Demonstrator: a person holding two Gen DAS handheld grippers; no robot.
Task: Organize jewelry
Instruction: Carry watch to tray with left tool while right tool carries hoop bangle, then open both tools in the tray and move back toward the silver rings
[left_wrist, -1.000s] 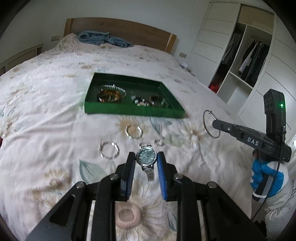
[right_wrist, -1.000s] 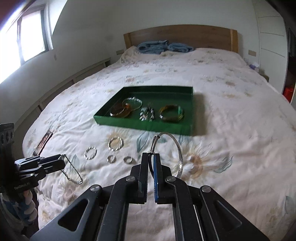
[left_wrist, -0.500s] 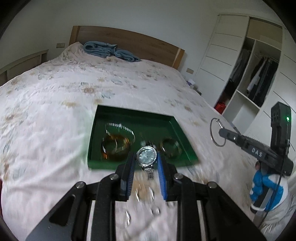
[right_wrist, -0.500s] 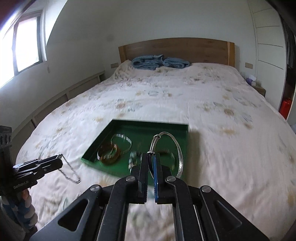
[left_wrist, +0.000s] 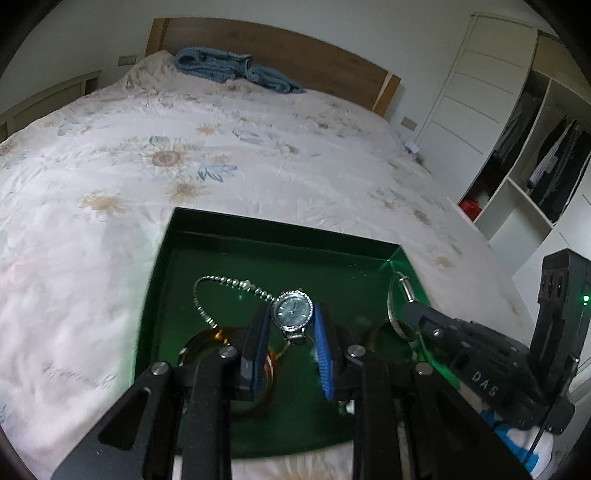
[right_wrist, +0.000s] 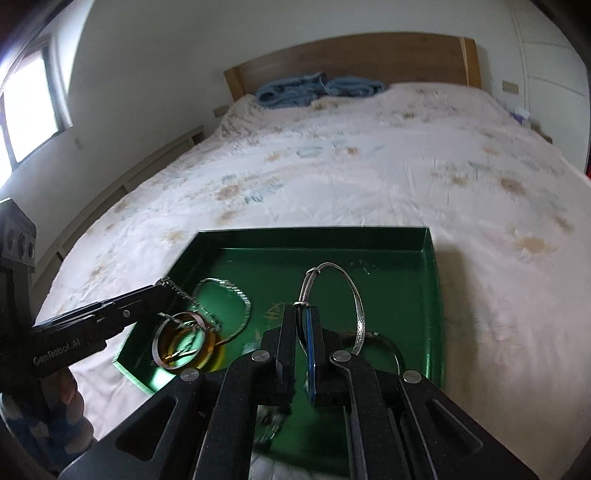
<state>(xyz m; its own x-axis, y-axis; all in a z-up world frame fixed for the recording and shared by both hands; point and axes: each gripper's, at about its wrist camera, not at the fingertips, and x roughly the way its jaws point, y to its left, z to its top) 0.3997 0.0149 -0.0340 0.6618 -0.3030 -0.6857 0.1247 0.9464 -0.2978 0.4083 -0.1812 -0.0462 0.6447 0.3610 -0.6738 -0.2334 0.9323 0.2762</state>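
A green tray (left_wrist: 280, 236) (right_wrist: 428, 280) lies on the flowered bedspread. My left gripper (left_wrist: 290, 325) is shut on a silver watch (left_wrist: 293, 310) and holds it over the tray's near middle; its band hangs down in the right wrist view (right_wrist: 195, 306). My right gripper (right_wrist: 303, 325) is shut on a silver bangle (right_wrist: 354, 295) over the tray's right half; the bangle also shows in the left wrist view (left_wrist: 393, 306). An amber bangle (right_wrist: 184, 343) and a silver chain bracelet (left_wrist: 221, 284) lie in the tray.
A folded blue blanket (left_wrist: 229, 68) lies by the wooden headboard (right_wrist: 369, 51). An open wardrobe (left_wrist: 535, 147) stands to the right of the bed. A window (right_wrist: 26, 110) is on the left wall.
Both grippers have moved forward from the loose rings on the bedspread to over the green tray, still holding the watch and the bangle. The loose rings have dropped out of view.
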